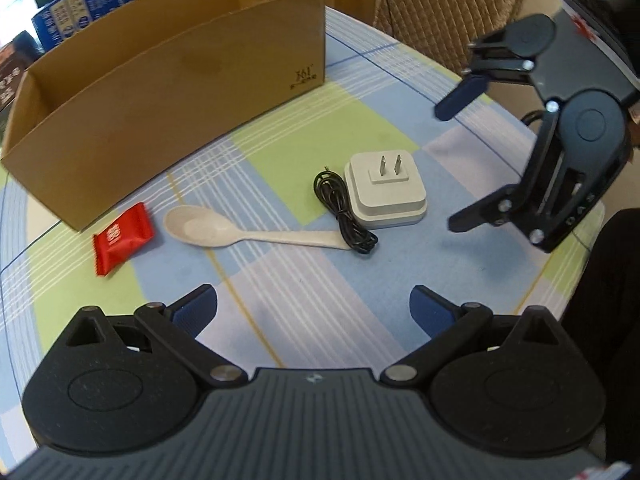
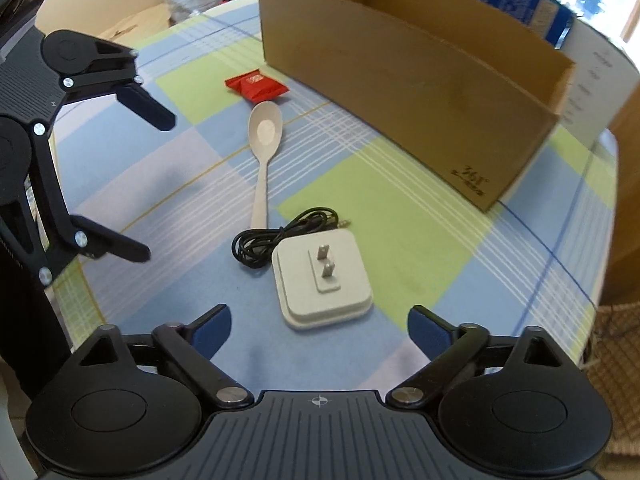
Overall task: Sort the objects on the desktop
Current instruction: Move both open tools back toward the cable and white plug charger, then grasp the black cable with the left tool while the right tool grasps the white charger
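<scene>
Left wrist view: the left gripper (image 1: 314, 306) hangs over the checked table (image 1: 400, 128) with its jaws spread wide and nothing between them. Ahead of it four things lie in a loose row: a red packet (image 1: 122, 238) at far left, a pale spoon (image 1: 248, 232) with its long axis running left to right, bowl to the left, a coiled black cable (image 1: 342, 208) touching the spoon's handle end, and a white charger (image 1: 386, 190), prongs up, just right of the cable. The open cardboard box (image 1: 168, 108) stands beyond them, to the far left. The spoon sits almost straight ahead of these jaws but apart from them. The right gripper (image 1: 460, 160) comes in from the right, jaws apart and empty, near the charger.

Right wrist view: the right gripper (image 2: 320, 324) also stands open, holding nothing. The charger (image 2: 322, 284) lies directly ahead, its near edge just beyond the gap between the fingertips, square to the opening. The cable (image 2: 276, 236) curls at its far left; the spoon (image 2: 264, 160) runs away from the camera, bowl far, toward the packet (image 2: 256, 86). The box (image 2: 420, 92) stands far right. The left gripper (image 2: 156, 184) reaches in from the left, open.

Judged from this, the charger belongs to the right hand, which is nearer it; the spoon and packet fall to the left.
</scene>
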A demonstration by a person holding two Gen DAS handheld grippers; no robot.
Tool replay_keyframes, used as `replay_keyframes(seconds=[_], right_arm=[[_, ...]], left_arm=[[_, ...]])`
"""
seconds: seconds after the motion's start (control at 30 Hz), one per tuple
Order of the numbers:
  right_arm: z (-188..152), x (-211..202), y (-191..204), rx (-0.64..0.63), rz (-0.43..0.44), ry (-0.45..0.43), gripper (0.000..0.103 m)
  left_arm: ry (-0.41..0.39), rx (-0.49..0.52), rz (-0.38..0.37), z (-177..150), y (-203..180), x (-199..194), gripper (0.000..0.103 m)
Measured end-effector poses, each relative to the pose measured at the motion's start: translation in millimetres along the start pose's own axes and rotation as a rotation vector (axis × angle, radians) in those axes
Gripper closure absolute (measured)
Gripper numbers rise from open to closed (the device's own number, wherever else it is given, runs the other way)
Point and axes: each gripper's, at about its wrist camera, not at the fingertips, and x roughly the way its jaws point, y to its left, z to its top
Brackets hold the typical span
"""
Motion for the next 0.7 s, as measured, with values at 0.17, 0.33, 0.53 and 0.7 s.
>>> replay_keyframes(seconds=[0.17, 0.33, 0.53, 0.7], right_arm=[[6.8, 16.2, -3.8, -0.073, 0.008, 0.029, 0.020], [13.3, 26.3, -8.2, -0.095, 0.036, 0.043, 0.026], [14.8, 34.2, -12.9, -0.076, 0.047, 0.057, 0.041], [5.5, 27.9, -19.7, -0.077, 0.029, 0.075, 0.042]], left_arm=[[0.013, 0.051, -0.008, 5.4, -2.3, 15.1, 0.003], [0.017, 0.067, -0.019, 8.5, -0.7, 24.5, 0.003], [0.021, 0.064, -0.030, 11.4, 0.4, 33.2, 0.006], [0.032, 0.076, -0.046, 19.5, -2.6, 40.9, 0.012]])
